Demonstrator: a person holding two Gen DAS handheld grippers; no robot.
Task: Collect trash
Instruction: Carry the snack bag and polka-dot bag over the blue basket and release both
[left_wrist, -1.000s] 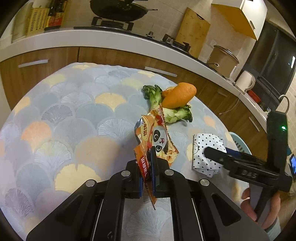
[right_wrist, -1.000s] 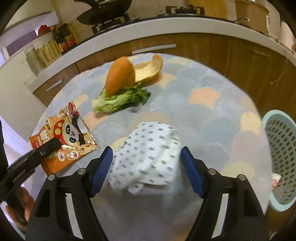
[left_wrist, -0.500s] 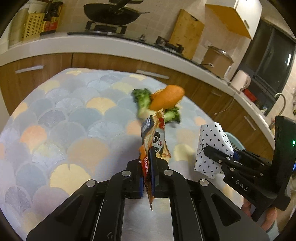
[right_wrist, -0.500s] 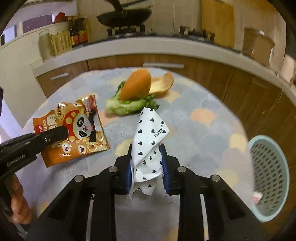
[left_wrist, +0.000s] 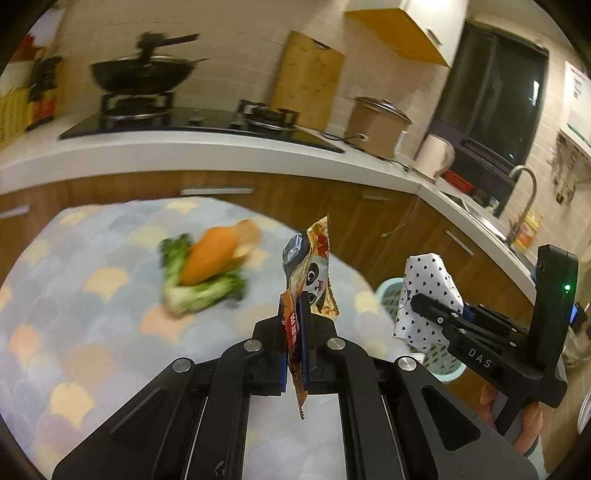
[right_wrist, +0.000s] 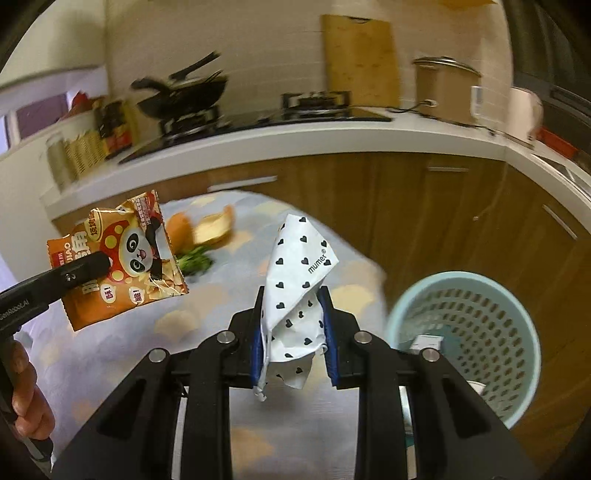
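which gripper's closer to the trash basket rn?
Right. The right gripper, shut on the heart-print wrapper, is beside the basket. The left gripper, shut on the panda snack bag, is farther out over the table.

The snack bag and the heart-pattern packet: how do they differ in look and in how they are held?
The snack bag is orange with a panda picture; the heart-pattern packet is white with small black hearts. The snack bag is flat and thin; the packet is bulkier and crumpled. The left gripper clamps the bag; the right gripper clamps the packet. Both are lifted clear of the table.
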